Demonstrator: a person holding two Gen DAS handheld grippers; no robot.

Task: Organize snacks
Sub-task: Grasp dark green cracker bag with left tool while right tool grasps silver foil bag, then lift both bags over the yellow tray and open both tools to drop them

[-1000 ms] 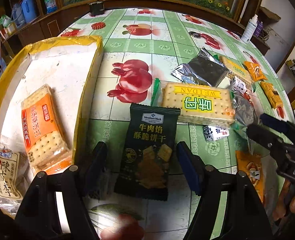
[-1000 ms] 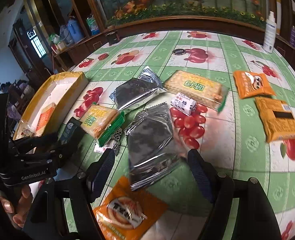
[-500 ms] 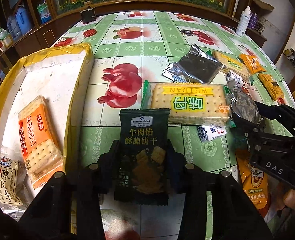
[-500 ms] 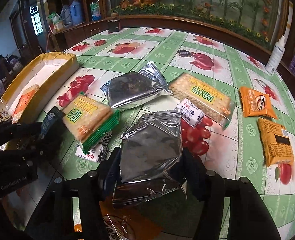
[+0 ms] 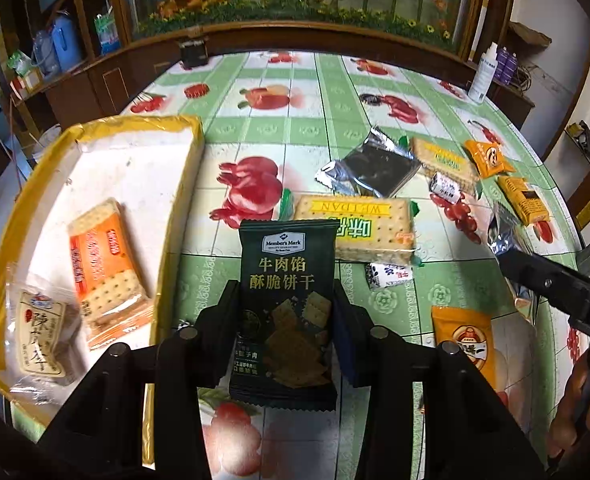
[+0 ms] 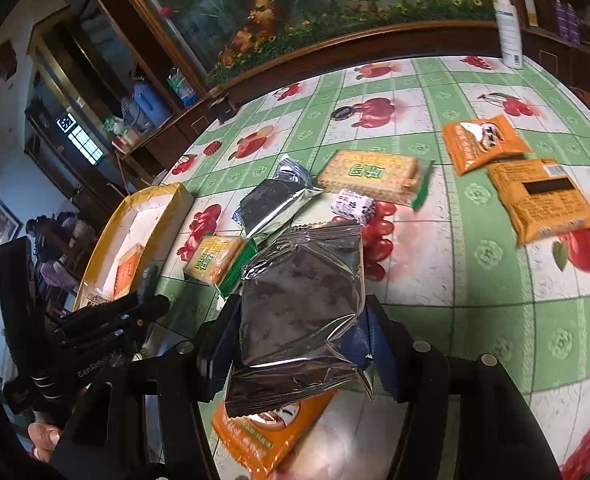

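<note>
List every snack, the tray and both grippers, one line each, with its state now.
left gripper: shut on dark green cracker packet, lifted.
right gripper: shut on silver foil packet, lifted.
yellow tray: holds orange cracker pack and clear-wrapped sweet, both lying flat.
Weidan cracker pack: flat on table.
orange packet: flat on table.
small white candy: on table.

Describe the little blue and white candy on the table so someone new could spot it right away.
Start at the yellow tray, then move right to the big Weidan cracker pack. Just below its right corner lies the small blue-and-white candy, far smaller than every packet nearby.
</note>
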